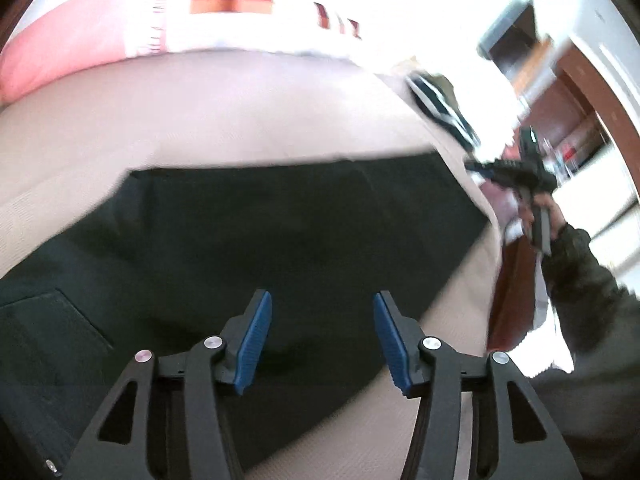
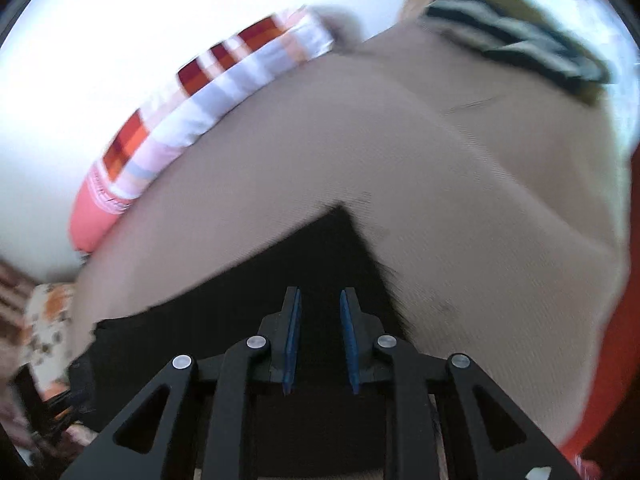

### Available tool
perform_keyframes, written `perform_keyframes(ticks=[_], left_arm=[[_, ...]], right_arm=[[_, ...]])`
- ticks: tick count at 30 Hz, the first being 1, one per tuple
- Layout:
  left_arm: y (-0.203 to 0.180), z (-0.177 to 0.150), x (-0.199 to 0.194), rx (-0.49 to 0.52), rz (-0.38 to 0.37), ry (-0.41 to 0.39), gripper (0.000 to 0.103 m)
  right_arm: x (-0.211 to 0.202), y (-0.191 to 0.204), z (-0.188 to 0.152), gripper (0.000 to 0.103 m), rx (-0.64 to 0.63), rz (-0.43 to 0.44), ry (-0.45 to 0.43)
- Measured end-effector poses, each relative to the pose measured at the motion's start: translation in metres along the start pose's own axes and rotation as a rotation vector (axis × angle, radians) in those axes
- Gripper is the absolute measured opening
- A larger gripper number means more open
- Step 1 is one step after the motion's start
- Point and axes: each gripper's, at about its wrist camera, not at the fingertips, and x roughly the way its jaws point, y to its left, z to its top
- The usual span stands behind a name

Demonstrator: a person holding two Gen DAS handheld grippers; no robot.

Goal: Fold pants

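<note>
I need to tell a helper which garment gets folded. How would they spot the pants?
Find the bed with the beige cover. The pants lie flat on its near part: one plain black garment, unlike the black-and-white striped cloth at the far corner.

Pants [image 1: 280,240] cut off lower left; striped cloth [image 2: 516,40] motion-blurred.

The pants [image 1: 248,232] are seen spread flat on a beige bed cover [image 1: 240,120], dark, almost black-green, in a broad folded slab. A straight far edge is shown, and a patch pocket is made out at the near left in the left wrist view. In the right wrist view a squared corner [image 2: 340,216] is pointed away, its right edge blurred and fuzzy against the beige.
</note>
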Motion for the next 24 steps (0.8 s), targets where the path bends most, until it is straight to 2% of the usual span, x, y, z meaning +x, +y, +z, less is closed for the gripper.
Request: perform_keyframes(ticks=[2, 6, 9, 13, 17, 20, 22, 24], left_arm=[[0.016, 0.009, 0.005, -0.071, 0.029, -0.014, 0.055], [0.031, 0.02, 0.021, -0.121, 0.126, -0.034, 0.055], [0.04, 0.025, 0.029, -0.165, 0.136, -0.032, 0.055], [0.048, 0.025, 0.033, -0.184, 0.171, -0.025, 0.055], [0.053, 0.023, 0.037, -0.208, 0.178, -0.004, 0.055], [0.051, 0.023, 0.039, -0.207, 0.192, -0.002, 0.055], [0.051, 0.023, 0.041, -0.209, 0.2, 0.006, 0.055], [0.052, 0.024, 0.042, -0.21, 0.201, 0.006, 0.055]], right_arm=[[0.019, 0.0, 0.019, 0.02, -0.007, 0.027, 0.037], [0.044, -0.006, 0.044, 0.02, -0.01, 0.044, 0.086], [0.054, -0.01, 0.05, 0.02, -0.015, 0.044, 0.114], [0.064, -0.013, 0.053, 0.02, -0.028, 0.074, 0.159], [0.071, -0.009, 0.054, 0.02, -0.078, 0.049, 0.175], [0.071, -0.009, 0.052, 0.02, -0.093, 0.104, 0.183], [0.068, -0.005, 0.048, 0.02, -0.131, 0.104, 0.189], [0.066, -0.003, 0.042, 0.02, -0.162, 0.153, 0.2]])
